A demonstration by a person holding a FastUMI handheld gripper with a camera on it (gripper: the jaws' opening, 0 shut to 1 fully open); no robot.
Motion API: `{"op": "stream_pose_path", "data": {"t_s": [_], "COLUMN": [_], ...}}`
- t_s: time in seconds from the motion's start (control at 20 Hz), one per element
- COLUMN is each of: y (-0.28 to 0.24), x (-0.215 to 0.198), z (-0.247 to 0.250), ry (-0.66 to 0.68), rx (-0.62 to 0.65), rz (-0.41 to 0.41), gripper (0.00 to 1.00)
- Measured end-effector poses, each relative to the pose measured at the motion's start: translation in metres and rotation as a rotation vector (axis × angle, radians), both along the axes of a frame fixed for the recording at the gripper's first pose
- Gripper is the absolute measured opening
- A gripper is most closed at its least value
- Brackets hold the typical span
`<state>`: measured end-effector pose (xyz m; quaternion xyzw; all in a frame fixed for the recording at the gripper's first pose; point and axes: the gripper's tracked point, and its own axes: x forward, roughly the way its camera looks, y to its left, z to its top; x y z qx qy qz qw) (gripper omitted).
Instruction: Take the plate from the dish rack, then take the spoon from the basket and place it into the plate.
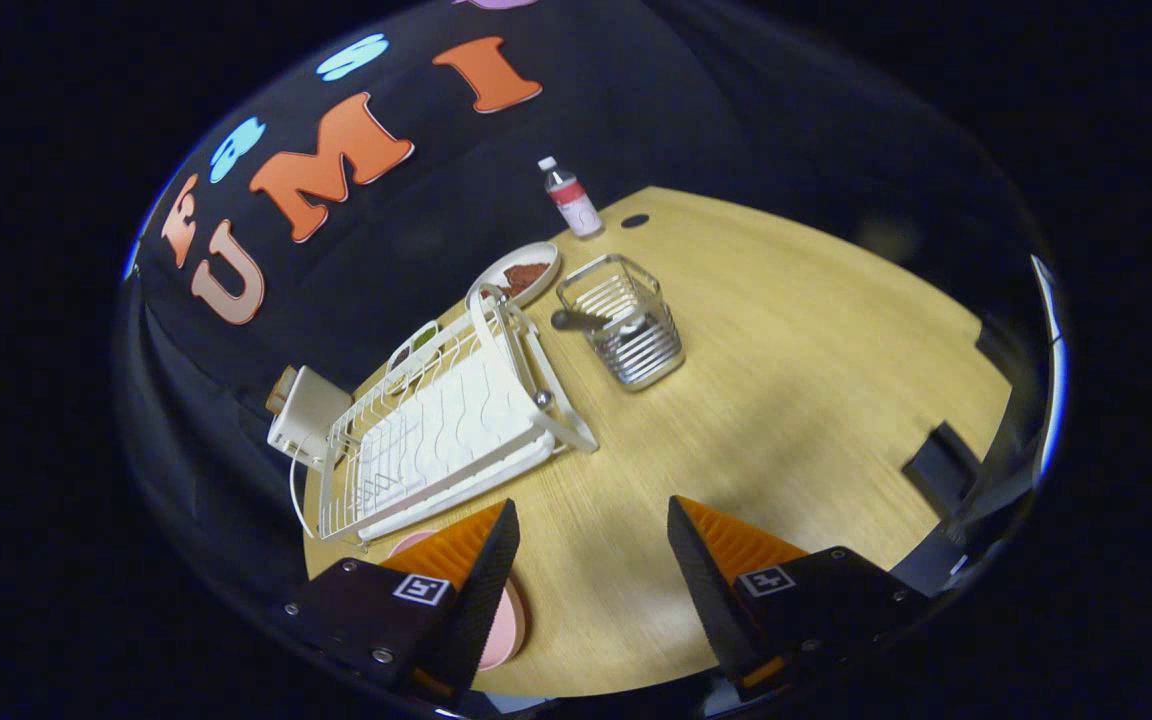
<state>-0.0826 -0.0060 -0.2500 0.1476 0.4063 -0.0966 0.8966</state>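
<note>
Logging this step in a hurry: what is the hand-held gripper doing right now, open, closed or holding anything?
Hand-held gripper: open, fingers spread apart, holding nothing, bare table between them.

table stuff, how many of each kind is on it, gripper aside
dish rack: 1
wire basket, dark spoon handle over its rim: 1
plates: 2, pink plate under one finger, white plate beyond the rack
bottle: 1
white box: 1
Total: 6
The hand-held gripper is open, holding nothing.

Light wooden table (816,330), black cloth wall (636,110)
</note>
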Motion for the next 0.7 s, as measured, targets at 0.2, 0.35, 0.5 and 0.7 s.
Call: {"op": "stream_pose_path", "data": {"t_s": [0.2,0.35,0.5,0.7], "y": [-0.017,-0.021,-0.024,-0.032], "x": [0.040,0.062,0.085,0.105], "z": [0.036,0.053,0.059,0.050], "ry": [-0.167,-0.251,-0.318,-0.350], "rx": [-0.157,-0.193,-0.226,-0.322], "rz": [0.039,0.055,0.054,0.082], "gripper": [0.99,0.99,0.98,0.98]}}
